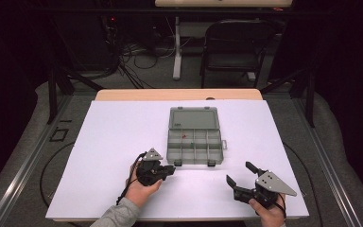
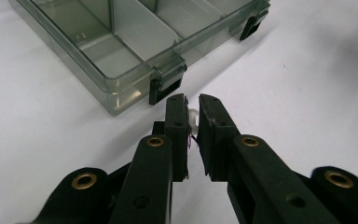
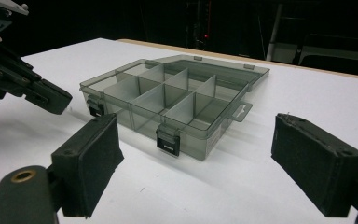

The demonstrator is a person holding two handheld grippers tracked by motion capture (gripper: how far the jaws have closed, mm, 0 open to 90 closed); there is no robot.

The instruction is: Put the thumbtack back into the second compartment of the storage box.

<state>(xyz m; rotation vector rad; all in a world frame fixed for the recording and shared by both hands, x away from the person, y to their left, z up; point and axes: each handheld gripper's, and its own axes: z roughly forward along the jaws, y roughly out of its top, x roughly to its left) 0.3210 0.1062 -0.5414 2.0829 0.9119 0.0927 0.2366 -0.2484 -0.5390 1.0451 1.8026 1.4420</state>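
A smoky clear compartment box (image 1: 194, 147) lies open mid-table, its lid (image 1: 193, 118) folded back. A tiny red piece (image 1: 185, 136) sits in one middle compartment. My left gripper (image 1: 171, 169) is just off the box's front-left latch (image 2: 164, 86). In the left gripper view the left gripper (image 2: 192, 100) is shut on a small white part (image 2: 194, 116) with thin wire leads. My right gripper (image 1: 238, 172) is at the front right, wide open and holding nothing. In the right gripper view the right gripper (image 3: 200, 154) faces the box (image 3: 168, 93), and the left gripper (image 3: 32, 91) appears at upper left.
A white sheet (image 1: 113, 142) covers the wooden table (image 1: 123, 94). Behind the table stand a dark folding chair (image 1: 234, 42), a white table leg (image 1: 177, 47) and tangled cables on the floor (image 1: 137, 61).
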